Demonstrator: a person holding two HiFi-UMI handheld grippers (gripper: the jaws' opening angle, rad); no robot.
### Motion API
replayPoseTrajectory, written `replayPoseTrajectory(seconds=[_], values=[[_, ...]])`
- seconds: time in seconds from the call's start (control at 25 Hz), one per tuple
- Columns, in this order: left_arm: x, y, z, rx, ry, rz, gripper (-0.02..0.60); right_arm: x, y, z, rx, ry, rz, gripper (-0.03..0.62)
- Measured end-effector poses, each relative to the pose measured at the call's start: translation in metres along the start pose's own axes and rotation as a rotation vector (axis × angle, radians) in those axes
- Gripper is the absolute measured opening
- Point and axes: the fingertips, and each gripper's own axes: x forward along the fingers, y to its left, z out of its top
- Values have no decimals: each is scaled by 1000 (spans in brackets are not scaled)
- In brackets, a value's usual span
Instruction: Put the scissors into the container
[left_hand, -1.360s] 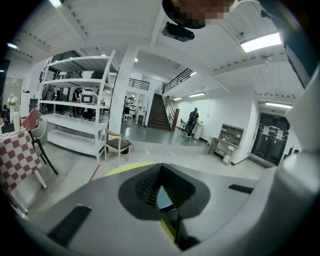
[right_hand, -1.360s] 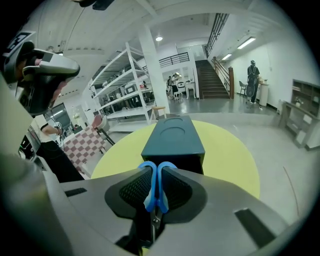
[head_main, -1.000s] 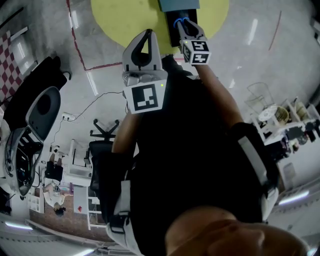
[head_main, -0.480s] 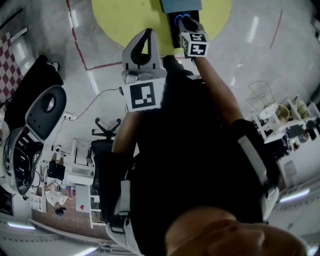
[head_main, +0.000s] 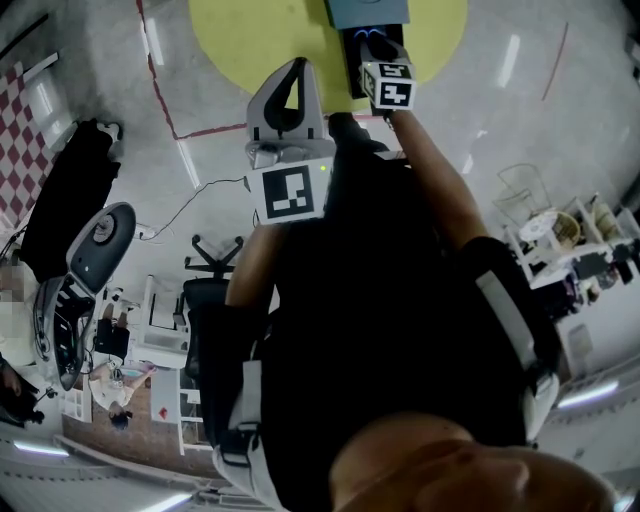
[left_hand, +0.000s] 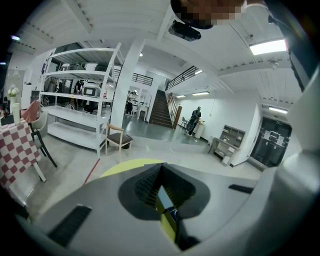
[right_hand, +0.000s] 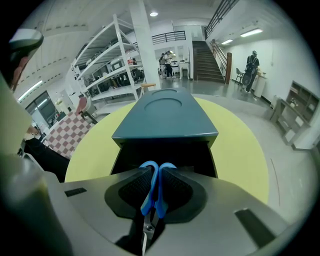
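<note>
While scissors sit clamped — container gapes ahead

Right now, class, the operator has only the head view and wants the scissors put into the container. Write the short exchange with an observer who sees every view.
Operator: Is the right gripper really holding the scissors?
Observer: Yes. The right gripper is shut on the blue handles of the scissors, and the blades point back towards its camera.
Operator: Is the container ready to take them?
Observer: The container sits straight ahead of the handles, and its dark front is open towards them.
</note>
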Motion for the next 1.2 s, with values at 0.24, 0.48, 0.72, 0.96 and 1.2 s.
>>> replayPoseTrajectory(seconds=[0.24,0.48,0.72,0.96,1.2], values=[[-2,4,-5,-6,0,11,0,6,2,-8,-11,23,-1,67],[-2,4,-10,-13,2,17,0,11,1,-10,-10,34,1,67],[-8,0,-7,-8,-12,14,0,6,4,-9,-13,30,16,67],[-17,-5,-1,6,-32,14,0,-11,9,1,-13,-9,7,67],[-32,-16,12,29,-76,10,0,-36,16,15,5,-69,22,66]])
